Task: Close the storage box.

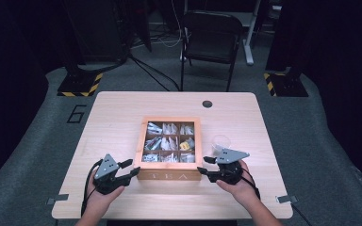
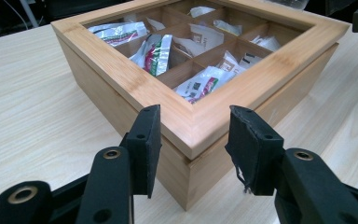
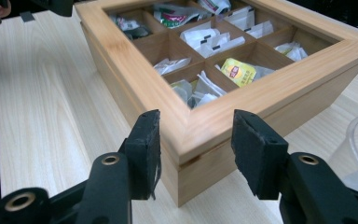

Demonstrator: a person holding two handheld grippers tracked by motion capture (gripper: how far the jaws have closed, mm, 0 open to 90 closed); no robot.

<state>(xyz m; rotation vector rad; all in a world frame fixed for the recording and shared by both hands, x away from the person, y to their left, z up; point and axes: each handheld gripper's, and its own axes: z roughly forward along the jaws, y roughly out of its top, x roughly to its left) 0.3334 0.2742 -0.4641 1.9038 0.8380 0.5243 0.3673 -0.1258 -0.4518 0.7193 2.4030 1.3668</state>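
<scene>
We see a square bamboo tea box [image 1: 168,175] with a glazed lid and nine compartments of paper and foil sachets, sitting mid-worktop [image 1: 122,108] on pale wood grain. Our left gripper [image 1: 131,168] straddles the box's near left corner, its black padded jaws apart and clear of the wood; our right gripper [image 1: 206,167] does likewise at the near right corner, released. A clear plastic cup [image 1: 220,142] stands just beside the box's right edge. Bare worktop lies open left and behind.
</scene>
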